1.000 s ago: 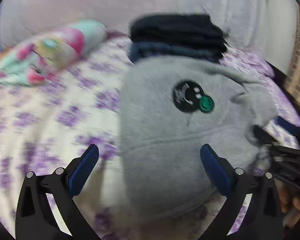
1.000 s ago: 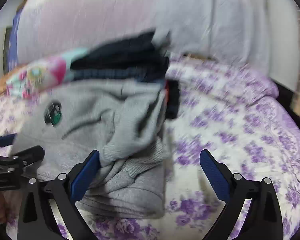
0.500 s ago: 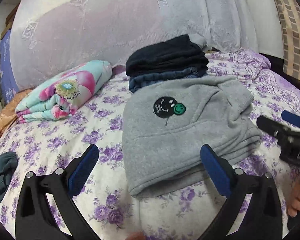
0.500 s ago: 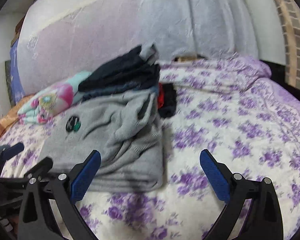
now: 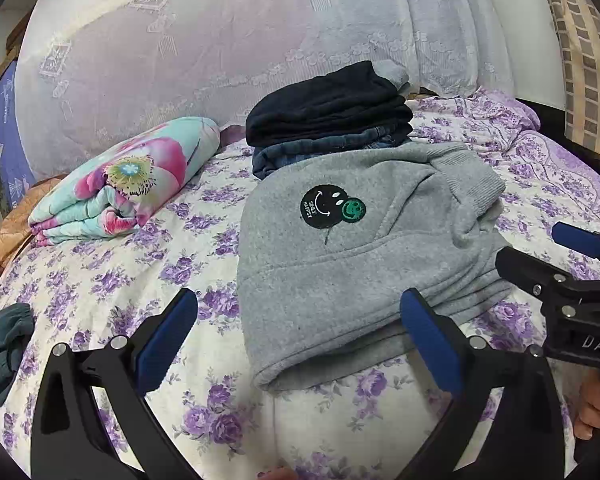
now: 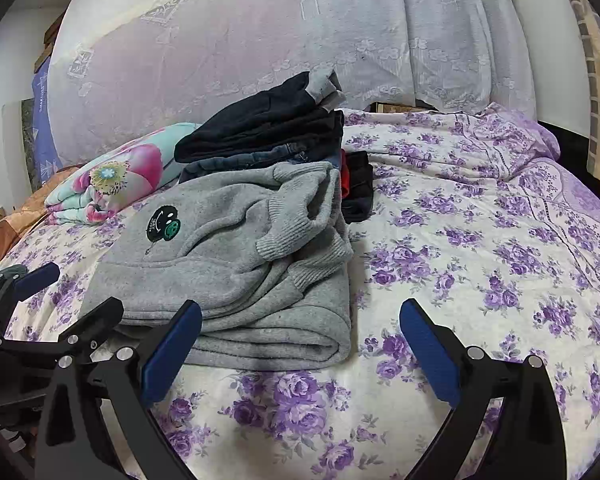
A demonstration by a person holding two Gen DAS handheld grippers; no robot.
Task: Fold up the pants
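Pants, grey fleece ones with a smiley patch (image 5: 352, 264), already sat folded on the purple-flowered bed (image 6: 480, 248), right in front of the dark folded stack (image 5: 328, 116). Left gripper (image 5: 296, 344) and right gripper (image 6: 300, 344) gaped wide, holding nothing. Looked basically done, maybe some tidying left.

Open purple-flowered bedsheet (image 6: 480, 264) fills the right half of the right wrist view, free for a gripper to pass. At centre left the folded grey fleece pants (image 6: 236, 264) block the way, with a stack of dark folded clothes (image 6: 268, 132) touching behind. A rolled floral blanket (image 5: 128, 184) occupies the left wrist view's left.
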